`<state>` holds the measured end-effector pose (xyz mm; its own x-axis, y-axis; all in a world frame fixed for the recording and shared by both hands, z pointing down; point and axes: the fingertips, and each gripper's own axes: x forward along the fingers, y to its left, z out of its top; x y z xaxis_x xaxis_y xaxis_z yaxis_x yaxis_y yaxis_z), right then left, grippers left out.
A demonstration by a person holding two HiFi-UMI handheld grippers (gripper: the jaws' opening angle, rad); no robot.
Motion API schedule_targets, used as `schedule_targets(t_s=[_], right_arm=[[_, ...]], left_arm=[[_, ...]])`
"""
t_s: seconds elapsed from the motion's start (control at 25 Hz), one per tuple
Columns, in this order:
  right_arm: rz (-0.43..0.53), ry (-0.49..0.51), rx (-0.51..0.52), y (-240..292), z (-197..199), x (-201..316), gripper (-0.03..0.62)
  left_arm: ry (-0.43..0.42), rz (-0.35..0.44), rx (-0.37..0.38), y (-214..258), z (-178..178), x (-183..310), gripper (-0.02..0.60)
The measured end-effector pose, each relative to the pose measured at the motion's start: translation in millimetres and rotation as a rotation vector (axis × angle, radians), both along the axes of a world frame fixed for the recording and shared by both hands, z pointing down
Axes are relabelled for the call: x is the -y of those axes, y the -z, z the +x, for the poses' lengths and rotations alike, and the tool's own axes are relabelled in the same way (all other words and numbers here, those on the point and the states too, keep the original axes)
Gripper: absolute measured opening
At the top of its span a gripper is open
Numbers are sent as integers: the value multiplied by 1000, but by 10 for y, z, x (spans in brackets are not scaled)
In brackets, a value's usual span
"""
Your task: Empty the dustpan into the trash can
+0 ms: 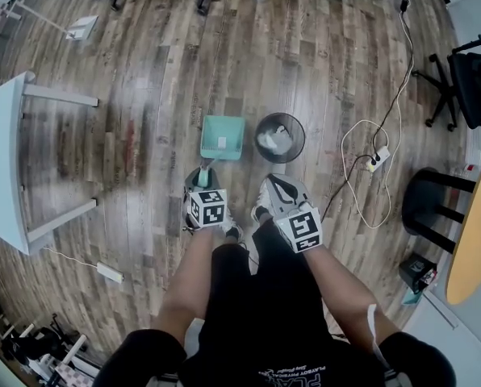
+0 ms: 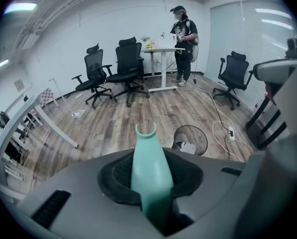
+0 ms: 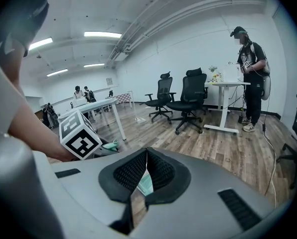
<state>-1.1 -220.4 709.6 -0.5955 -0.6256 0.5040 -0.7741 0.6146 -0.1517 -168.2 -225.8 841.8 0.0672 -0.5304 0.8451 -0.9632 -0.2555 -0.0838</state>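
Note:
A teal dustpan lies just left of the black mesh trash can, which has white paper in it. The pan's handle runs back toward me. My left gripper is shut on that handle, which sticks up between the jaws in the left gripper view, with the trash can beyond it to the right. My right gripper hovers near the can's near side, its pads together with nothing held. Whether the pan rests on the floor I cannot tell.
A white table stands at the left. White cables and a power strip trail right of the can, near a black stool and a wooden table. Office chairs and a person standing at a desk are farther off.

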Motion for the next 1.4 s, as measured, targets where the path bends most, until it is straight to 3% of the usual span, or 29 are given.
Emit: schedule_targets(t_s=[0.16,0.28,0.6,0.8,1.0,1.24,1.4], right_arm=[[9,-1,-7,76,48,-37,25],[22,-17,-5,120,80,-60,25],[100,-24,28,518,-68,-84,25],[194,-62,80,973,-291,-27,24],[268,-60,109,1368,-553,-98,25],[379,-53,106,1858,-748,-303,25],[429,-88,112,2150,-765,-439,25]], left_arm=[[6,26,-15,60,0,0,120],[19,51,-38,230,10,48,201],[-26,160,-38,969,60,2,204],[-56,269,-101,1691,28,-89,204],[-17,373,-167,2292,-175,-243,202],[-44,520,-172,2900,-316,-483,126],[-83,574,-189,3139,-347,-627,60]])
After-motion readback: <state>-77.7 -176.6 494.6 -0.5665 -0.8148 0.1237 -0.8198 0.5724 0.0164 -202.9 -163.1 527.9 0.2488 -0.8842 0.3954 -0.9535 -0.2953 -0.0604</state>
